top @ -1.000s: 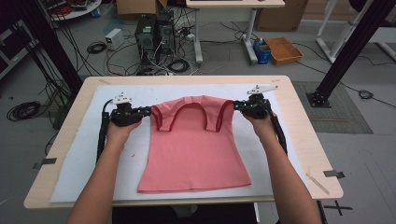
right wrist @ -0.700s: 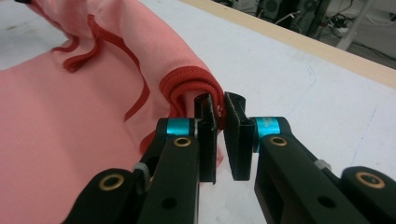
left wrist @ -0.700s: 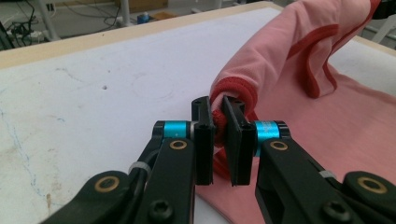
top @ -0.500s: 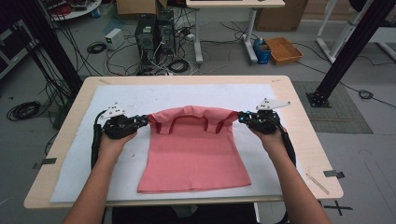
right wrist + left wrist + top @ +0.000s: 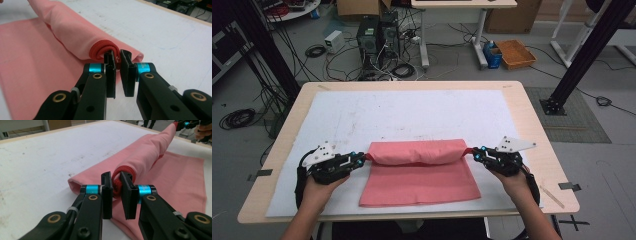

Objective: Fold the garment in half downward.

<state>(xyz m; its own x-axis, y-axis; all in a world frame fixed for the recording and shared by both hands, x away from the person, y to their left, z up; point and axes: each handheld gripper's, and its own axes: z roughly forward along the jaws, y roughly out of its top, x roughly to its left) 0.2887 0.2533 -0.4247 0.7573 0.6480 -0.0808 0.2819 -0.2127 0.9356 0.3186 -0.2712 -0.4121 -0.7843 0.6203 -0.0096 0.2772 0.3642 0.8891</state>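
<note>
A pink garment (image 5: 417, 172) with a red-trimmed edge lies on the white mat (image 5: 412, 115), its upper part doubled over into a puffy fold (image 5: 417, 152). My left gripper (image 5: 362, 159) pinches the fold's left end. In the left gripper view its jaws (image 5: 116, 176) have just been opening a little, with the red hem (image 5: 115, 186) still between the pads. At the fold's right end, my right gripper (image 5: 473, 153) is shut on the cloth. The right gripper view has the curled red hem (image 5: 101, 51) caught at its tips (image 5: 117, 53). Both ends hang slightly above the mat.
The mat covers a wooden table (image 5: 532, 120), with bare mat beyond the garment and to both sides. On the floor behind are computer towers (image 5: 377, 32), cables and an orange tray (image 5: 514, 52). A black frame post (image 5: 582, 55) stands at the right.
Both grippers have come toward the person's side of the table, carrying the garment's top end over its lower part. The open neckline is now a closed rolled fold.
</note>
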